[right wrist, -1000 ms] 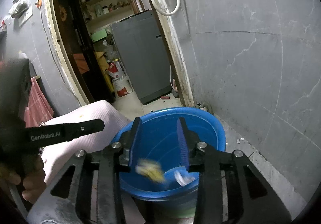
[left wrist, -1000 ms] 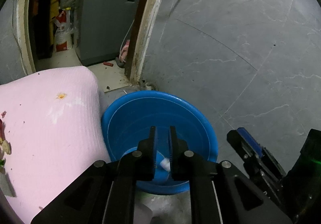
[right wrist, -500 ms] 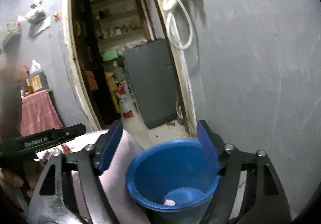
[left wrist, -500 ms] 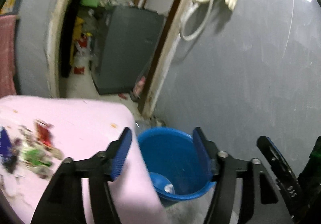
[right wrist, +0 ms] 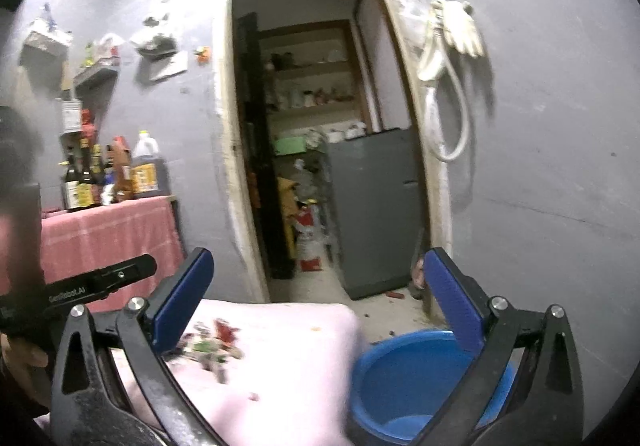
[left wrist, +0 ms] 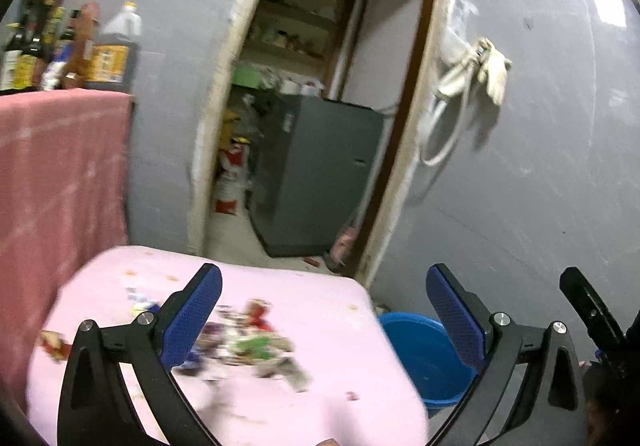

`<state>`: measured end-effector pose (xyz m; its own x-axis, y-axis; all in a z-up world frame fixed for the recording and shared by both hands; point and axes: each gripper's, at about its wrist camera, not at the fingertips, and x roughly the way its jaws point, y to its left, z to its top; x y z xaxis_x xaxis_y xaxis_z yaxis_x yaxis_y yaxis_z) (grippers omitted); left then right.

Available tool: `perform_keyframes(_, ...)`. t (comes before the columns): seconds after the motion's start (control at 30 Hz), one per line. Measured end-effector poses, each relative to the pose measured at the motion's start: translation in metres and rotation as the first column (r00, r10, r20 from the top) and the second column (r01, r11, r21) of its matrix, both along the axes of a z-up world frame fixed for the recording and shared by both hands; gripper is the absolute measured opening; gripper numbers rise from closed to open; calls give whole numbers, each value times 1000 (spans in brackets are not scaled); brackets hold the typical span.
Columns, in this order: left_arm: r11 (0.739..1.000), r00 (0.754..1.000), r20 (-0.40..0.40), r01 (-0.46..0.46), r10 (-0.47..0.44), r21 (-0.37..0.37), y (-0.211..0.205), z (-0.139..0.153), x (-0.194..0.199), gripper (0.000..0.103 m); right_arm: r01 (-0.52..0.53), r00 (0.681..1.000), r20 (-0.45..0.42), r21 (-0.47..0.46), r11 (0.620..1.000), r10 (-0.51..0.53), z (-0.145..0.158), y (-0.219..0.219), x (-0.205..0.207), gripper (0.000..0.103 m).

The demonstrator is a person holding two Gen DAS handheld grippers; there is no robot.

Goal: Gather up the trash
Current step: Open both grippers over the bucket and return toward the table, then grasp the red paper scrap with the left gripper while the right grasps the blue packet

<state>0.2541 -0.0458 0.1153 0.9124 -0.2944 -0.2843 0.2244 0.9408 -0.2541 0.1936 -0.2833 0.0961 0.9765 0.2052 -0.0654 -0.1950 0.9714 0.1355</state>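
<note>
A blurred pile of colourful wrappers and scraps [left wrist: 248, 342] lies on the pink-covered table [left wrist: 320, 294]. In the right wrist view the pile [right wrist: 208, 342] sits left of centre on that table [right wrist: 288, 326]. A blue bucket [left wrist: 424, 358] stands on the floor at the table's right end, also low right in the right wrist view [right wrist: 400, 370]. My left gripper [left wrist: 324, 274] hangs above the table, its jaws opening wide with nothing between them. My right gripper [right wrist: 319, 256] is above the table edge and bucket, jaws also opening and empty.
An open doorway leads to a back room with a grey cabinet [left wrist: 320, 174] and shelves. A red-clothed stand with bottles [right wrist: 108, 230] is at the left. A hose and gloves [left wrist: 472, 74] hang on the grey wall. A person's hand [right wrist: 20, 358] holds the left gripper.
Both grippers rose from over the bucket and swung left toward the table. Their jaws went from nearly shut to wide open; the scraps they held are gone from them.
</note>
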Motion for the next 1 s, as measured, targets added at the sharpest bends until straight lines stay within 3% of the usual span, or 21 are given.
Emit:
perform_keyframes(0.2,990,990,32,-141,140,7,61,2,-31,100,-91,995,32,-16,996,91,1,48,-2,103)
perform_keyframes(0.53,939,941,-4,-337,338,69,132,-40,-62,100,-220,975,-46,-28,975,219,-19,119,17,103)
perform_keyframes(0.9,919,911,-155,-359,383,163,164,-95,-47,100,-342,915,-244,-52,938,320,-62,164,60,102)
perform_keyframes(1.0,916,898,-200,-362,392,170,171,-106,-37,100,-380,889,-301,-65,923,345,-74,176,72,95)
